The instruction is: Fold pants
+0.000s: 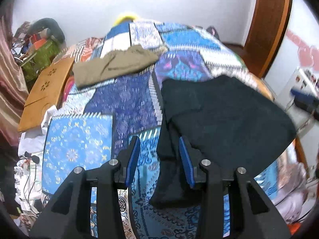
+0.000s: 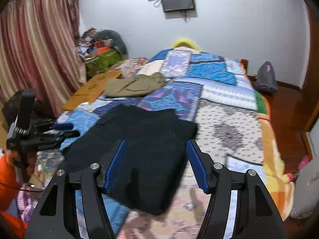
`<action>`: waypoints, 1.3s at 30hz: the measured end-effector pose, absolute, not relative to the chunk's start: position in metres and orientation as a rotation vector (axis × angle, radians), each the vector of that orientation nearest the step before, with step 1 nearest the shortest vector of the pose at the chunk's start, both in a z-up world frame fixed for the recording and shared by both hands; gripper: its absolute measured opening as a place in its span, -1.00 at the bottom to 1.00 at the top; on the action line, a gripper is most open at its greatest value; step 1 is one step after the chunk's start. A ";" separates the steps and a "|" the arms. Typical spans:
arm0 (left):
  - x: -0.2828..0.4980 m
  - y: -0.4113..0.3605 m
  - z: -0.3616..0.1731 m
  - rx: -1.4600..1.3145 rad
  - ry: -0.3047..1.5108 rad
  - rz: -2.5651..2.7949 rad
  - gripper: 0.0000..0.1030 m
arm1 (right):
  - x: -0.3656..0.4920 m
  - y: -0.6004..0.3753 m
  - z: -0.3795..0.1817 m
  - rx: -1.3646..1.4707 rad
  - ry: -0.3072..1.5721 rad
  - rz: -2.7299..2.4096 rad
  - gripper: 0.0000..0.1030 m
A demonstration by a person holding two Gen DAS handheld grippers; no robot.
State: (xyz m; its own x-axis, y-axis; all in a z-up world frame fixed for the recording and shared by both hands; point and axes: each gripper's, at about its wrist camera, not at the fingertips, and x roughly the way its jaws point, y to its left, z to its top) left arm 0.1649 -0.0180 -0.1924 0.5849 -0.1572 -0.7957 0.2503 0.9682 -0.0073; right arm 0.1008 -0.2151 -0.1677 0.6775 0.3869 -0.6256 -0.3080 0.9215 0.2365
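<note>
With both claws raised over the bed (image 2: 229, 119), nothing gripped: left claw (image 1: 159, 159) jaws apart, empty; right claw (image 2: 156, 165) jaws apart, empty. Black pants (image 2: 139, 139) lying folded on the patchwork quilt just beyond and beneath both claws. Farther ahead, well apart, olive pants (image 1: 113, 65).
</note>
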 end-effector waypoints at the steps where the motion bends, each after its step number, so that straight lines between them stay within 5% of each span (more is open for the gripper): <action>1: 0.164 -0.017 -0.185 0.088 0.891 -0.247 -0.21 | 0.101 -0.201 -0.170 0.109 0.726 0.427 0.05; 4: 0.162 -0.021 -0.173 0.065 0.855 -0.295 -0.22 | 0.102 -0.191 -0.174 0.100 0.733 0.454 -0.13; 8: 0.160 -0.043 -0.177 0.079 0.854 -0.374 -0.61 | 0.109 -0.171 -0.188 0.095 0.764 0.505 -0.22; 12: 0.165 -0.062 -0.200 0.126 0.888 -0.384 -0.70 | 0.115 -0.165 -0.214 0.074 0.826 0.486 -0.24; 17: 0.171 -0.062 -0.231 0.172 0.910 -0.358 -0.61 | 0.105 -0.169 -0.227 0.068 0.853 0.486 -0.30; 28: 0.210 -0.053 -0.191 0.173 0.869 -0.357 -0.61 | 0.126 -0.200 -0.195 0.123 0.798 0.422 -0.24; 39: 0.257 -0.062 -0.222 0.128 0.968 -0.386 -0.58 | 0.172 -0.208 -0.234 0.107 0.876 0.373 -0.24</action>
State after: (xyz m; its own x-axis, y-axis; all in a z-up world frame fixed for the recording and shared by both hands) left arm 0.2571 -0.0620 -0.2222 0.5050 -0.2622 -0.8223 0.3755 0.9246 -0.0642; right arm 0.1721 -0.2077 -0.2339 0.5802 0.3616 -0.7299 -0.2747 0.9304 0.2426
